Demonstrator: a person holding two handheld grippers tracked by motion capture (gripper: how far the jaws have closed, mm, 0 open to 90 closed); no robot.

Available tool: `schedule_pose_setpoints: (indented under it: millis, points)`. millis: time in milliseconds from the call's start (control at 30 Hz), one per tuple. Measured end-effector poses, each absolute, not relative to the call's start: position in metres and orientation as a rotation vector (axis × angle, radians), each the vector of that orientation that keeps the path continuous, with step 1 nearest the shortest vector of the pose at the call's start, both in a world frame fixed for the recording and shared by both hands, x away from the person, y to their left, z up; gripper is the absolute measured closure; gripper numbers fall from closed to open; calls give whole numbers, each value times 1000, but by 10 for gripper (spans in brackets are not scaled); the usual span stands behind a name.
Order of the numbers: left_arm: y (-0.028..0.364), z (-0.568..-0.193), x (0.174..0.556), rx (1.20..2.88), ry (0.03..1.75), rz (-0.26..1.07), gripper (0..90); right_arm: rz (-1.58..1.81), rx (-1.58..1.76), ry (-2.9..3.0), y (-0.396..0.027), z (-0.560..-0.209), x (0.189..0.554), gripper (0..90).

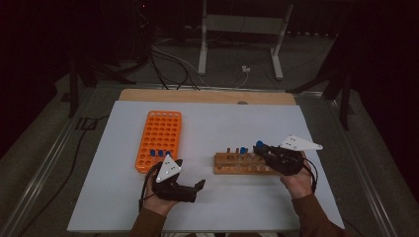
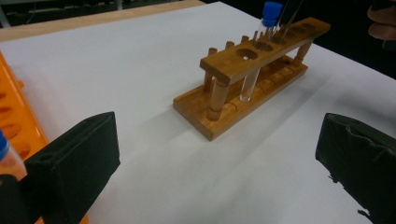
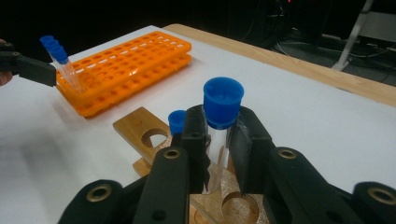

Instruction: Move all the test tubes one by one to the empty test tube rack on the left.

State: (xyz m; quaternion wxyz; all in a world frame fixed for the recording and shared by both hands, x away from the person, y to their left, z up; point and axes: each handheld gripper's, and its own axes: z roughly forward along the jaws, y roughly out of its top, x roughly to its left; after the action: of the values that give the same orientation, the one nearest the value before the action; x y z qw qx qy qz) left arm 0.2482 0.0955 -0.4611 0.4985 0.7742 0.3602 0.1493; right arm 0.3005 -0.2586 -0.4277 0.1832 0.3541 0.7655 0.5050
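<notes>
1. the right gripper [image 3: 219, 154] has its jaws clamped on a clear test tube [image 3: 218, 154] with a blue cap [image 3: 223, 100]. the tube stands upright between the pads, its long axis running straight up and down, cap well above the jaw tops.
2. that tube hangs directly over the wooden rack [image 1: 242, 163], which lies on the white desk [image 1: 212, 118] with its length running left to right in the high view. in the right gripper view an open hole [image 3: 239, 205] of the rack's top board sits just below and slightly to the side of the tube's lower end; i cannot tell whether the bottom is clear of the board or partly in a hole.
3. a second capped tube [image 2: 261, 46] stands in the rack next to the held one, so any move up or down has to keep the held tube vertical and off that neighbour.
4. the left gripper [image 1: 185, 185] rests near the desk's front edge, its jaws spread as wide as they go, with nothing between them. it points across toward the wooden rack.
5. the orange rack [image 1: 159, 140] lies on the left, long axis running away from the person, with a few blue-capped tubes [image 1: 160, 153] at its near end, just beside the left gripper.
6. judgement: the left hand is the nearer one to the orange rack, the right hand to the wooden one. the next move turns on the tube's axis staying lined up with the hole below.
</notes>
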Motion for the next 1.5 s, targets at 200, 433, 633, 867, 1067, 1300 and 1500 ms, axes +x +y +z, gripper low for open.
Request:
schedule_pose_setpoints:
  millis: [200,433,633,867,1067,1300,1500]
  points:
    - [90,-455,252,1853,858,362,7,1435,1005,2150,-260,-424,300,762]
    - [79,-447,257,1843,830,362,8,1452,999,2133,-263,-416,296,763]
    - [68,-438,265,1831,806,381,9,1460,996,2132,-265,-414,296,763]
    - [56,-429,278,1838,776,394,10,1472,980,2110,-266,-407,292,763]
    - [47,-425,286,1851,755,405,15,1508,975,2108,-266,-400,288,763]
    - [30,-421,291,1891,705,390,17,1525,949,2138,-258,-396,284,763]
    - [11,-421,290,1911,660,388,43,1537,956,2162,-254,-397,284,763]
